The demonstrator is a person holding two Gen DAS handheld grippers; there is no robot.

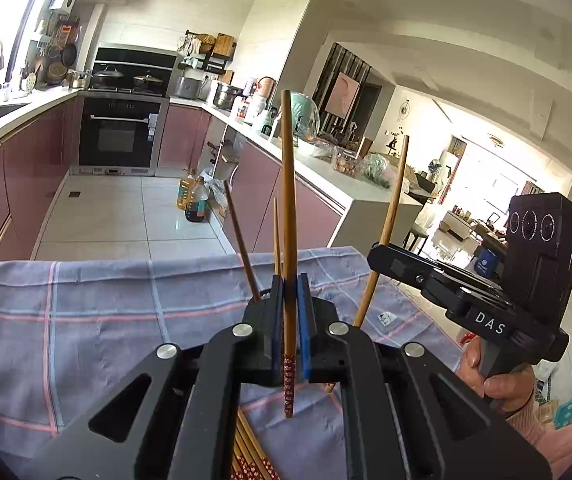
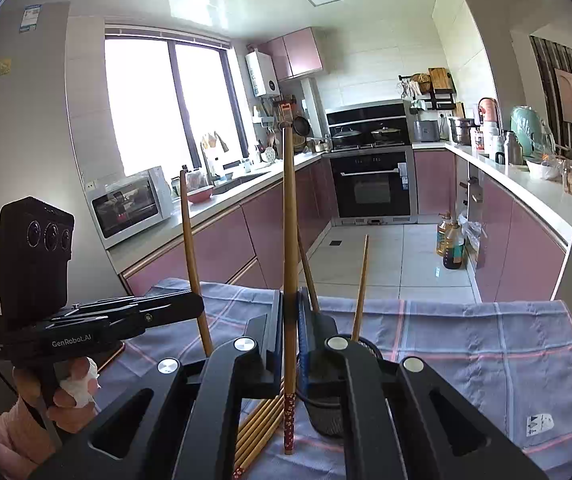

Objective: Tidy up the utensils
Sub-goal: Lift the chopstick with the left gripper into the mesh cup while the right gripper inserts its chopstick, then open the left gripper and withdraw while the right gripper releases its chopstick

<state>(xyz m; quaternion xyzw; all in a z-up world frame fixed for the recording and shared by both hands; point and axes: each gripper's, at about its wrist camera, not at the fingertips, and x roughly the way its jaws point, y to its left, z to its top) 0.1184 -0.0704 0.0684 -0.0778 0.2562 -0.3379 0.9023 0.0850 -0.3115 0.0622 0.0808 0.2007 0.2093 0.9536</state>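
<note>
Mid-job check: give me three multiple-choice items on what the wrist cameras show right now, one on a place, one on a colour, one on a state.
1. Where do the spare chopsticks lie?
A. on the checked cloth
B. on the floor tiles
C. in the microwave

2. What colour is the patterned end of the chopstick in the left gripper?
A. green
B. red
C. white

3. How does the right gripper stand?
A. wide open, empty
B. shut on a spoon
C. shut on a chopstick

A: the spare chopsticks lie bundled on the checked cloth.
B: the left gripper holds a chopstick whose lower end is red.
C: the right gripper clamps an upright chopstick.
</note>
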